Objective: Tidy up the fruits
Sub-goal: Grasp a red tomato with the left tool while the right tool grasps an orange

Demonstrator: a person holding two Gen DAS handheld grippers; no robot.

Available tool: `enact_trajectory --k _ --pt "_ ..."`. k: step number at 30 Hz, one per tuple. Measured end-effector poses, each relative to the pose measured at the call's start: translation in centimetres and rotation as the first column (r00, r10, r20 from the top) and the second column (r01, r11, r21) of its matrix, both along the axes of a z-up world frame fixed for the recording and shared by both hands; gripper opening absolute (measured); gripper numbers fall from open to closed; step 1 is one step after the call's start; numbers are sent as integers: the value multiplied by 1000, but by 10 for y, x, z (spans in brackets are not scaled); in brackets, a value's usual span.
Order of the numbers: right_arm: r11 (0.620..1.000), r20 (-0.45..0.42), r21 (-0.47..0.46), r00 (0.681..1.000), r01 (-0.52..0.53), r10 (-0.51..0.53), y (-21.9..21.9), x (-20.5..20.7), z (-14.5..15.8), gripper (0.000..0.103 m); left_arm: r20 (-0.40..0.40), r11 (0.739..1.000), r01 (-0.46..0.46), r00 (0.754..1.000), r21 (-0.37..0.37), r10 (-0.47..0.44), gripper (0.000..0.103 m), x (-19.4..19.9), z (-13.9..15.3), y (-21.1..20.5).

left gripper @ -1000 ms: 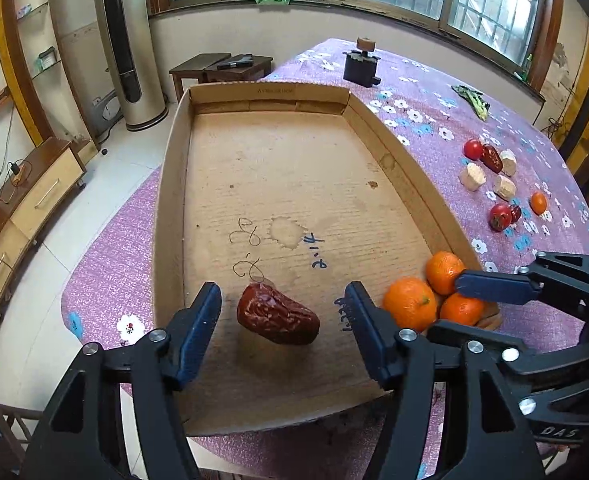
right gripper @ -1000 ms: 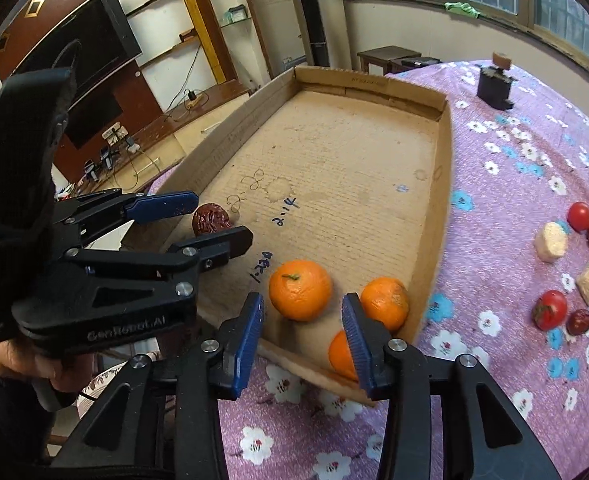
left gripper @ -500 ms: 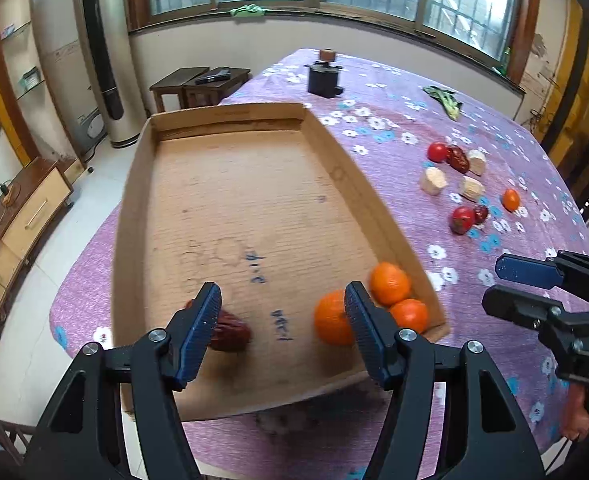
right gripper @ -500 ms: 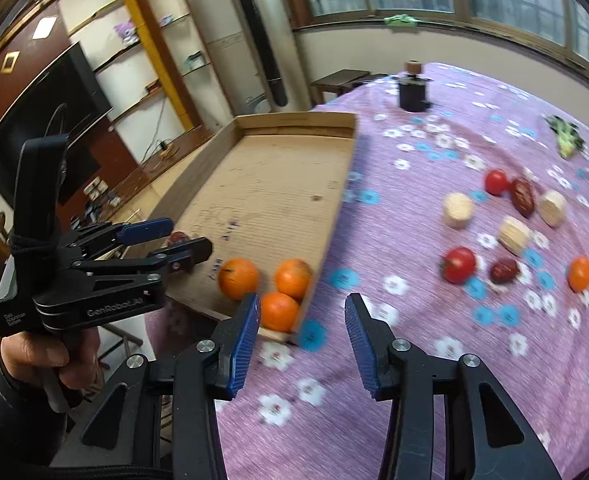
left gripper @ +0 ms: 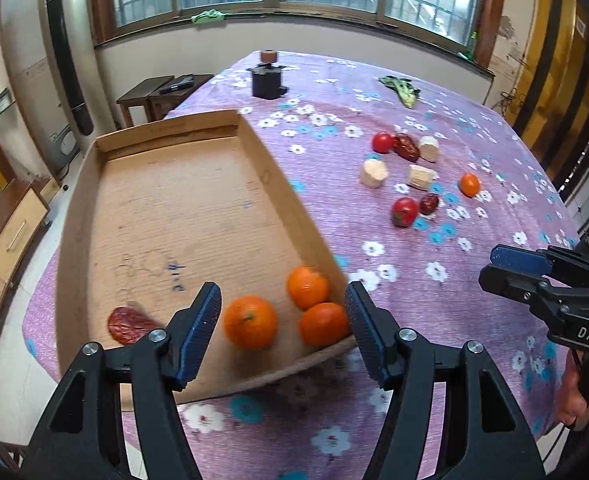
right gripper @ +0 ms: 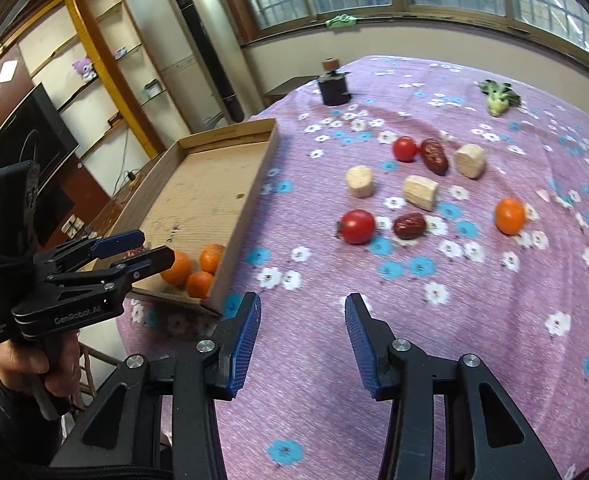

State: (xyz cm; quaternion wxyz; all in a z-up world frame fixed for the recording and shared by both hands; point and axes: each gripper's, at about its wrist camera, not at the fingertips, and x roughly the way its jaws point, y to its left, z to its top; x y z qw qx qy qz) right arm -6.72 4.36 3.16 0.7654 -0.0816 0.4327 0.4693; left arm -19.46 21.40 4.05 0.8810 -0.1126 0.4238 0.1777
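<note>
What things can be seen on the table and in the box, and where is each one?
cardboard box: 1, brown, left part of table.
oranges in box: 3, near right corner.
red date in box: 1, near left corner.
orange on cloth: 1, far right.
tomatoes: 2, red, on cloth.
red dates on cloth: 2, dark red, beside tomatoes.
pale cut pieces: 3, beige, between tomatoes.
green vegetable: 1, far side.
black holder: 1, far edge.
tablecloth: purple, flowered.
left gripper: open, above box's near edge.
right gripper: open, above bare cloth.
</note>
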Motion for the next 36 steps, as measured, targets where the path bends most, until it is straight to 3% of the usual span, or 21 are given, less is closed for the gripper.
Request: enact_trajectory --k 17,27,36 --pt "987 14 2 987 160 -160 -60 41 -8 46 29 984 172 985 -50 -170 63 57 -2 -63" --pt "976 31 3 975 219 -219 -71 80 -10 46 13 979 191 982 -68 -190 63 96 -15 -71" --pt "968 54 -31 968 247 -245 -54 123 -21 46 -34 983 165 985 -78 -168 63 131 -38 -54"
